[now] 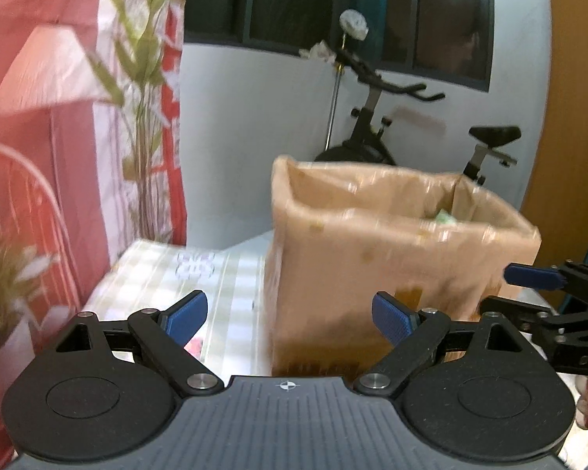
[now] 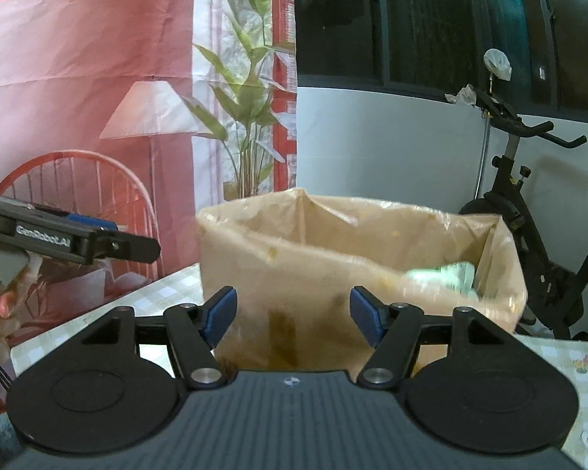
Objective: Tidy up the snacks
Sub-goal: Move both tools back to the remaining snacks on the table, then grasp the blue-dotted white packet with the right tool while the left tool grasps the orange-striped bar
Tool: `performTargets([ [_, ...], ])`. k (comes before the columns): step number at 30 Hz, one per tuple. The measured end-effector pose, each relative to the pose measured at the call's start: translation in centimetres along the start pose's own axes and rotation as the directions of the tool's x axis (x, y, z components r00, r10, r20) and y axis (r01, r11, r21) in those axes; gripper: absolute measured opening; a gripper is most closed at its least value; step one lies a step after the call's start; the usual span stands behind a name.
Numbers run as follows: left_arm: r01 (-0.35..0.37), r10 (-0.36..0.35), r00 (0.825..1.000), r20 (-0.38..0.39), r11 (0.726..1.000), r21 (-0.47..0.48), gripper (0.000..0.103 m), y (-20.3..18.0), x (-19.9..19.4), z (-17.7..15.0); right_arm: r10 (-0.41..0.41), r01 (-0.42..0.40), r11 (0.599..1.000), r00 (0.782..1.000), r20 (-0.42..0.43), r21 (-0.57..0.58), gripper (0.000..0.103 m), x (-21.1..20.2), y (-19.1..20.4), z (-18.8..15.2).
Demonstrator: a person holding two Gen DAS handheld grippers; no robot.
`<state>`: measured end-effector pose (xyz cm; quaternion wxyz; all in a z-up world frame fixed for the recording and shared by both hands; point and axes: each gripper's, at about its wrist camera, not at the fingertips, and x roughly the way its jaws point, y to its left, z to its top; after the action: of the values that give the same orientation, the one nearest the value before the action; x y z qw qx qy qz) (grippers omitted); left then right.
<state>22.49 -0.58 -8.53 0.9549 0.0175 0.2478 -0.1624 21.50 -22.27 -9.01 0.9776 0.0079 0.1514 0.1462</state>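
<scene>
We see cardboard box (image 2: 356, 266), plastic-lined, centre frame on desk (image 2: 164, 293), mouth up to receive snacks; green packet (image 2: 450, 274) inside. Left tool (image 1: 290, 321) and right tool (image 2: 294, 313) both apart, empty, facing box.

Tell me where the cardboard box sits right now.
The cardboard box stands upright on the checked tablecloth, centre in the right wrist view and right of centre in the left, with the exercise bike behind it on the right.

Both wrist views face forward, near, sharing the cardboard box (image 1: 392, 243) (image 2: 333, 258).
</scene>
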Motion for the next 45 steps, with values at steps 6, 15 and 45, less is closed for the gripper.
performTargets([
  [6,-0.007,0.003,0.997,-0.073,0.999,-0.052,0.092,1.4,0.8,-3.4,0.005,-0.002,0.999,0.998,-0.069,0.033,0.067,-0.5,0.0,-3.9],
  [15,-0.002,-0.002,0.986,-0.166,1.000,-0.022,0.091,1.0,2.3,-6.8,0.000,0.010,0.999,0.979,-0.202,0.051,0.067,0.6,-0.4,-8.7],
  [45,-0.073,0.074,0.960,-0.269,0.997,0.016,0.083,-0.2,11.5,-9.4,-0.182,0.288,0.916,0.919,-0.350,0.280,0.082,8.2,-5.6,-13.2],
])
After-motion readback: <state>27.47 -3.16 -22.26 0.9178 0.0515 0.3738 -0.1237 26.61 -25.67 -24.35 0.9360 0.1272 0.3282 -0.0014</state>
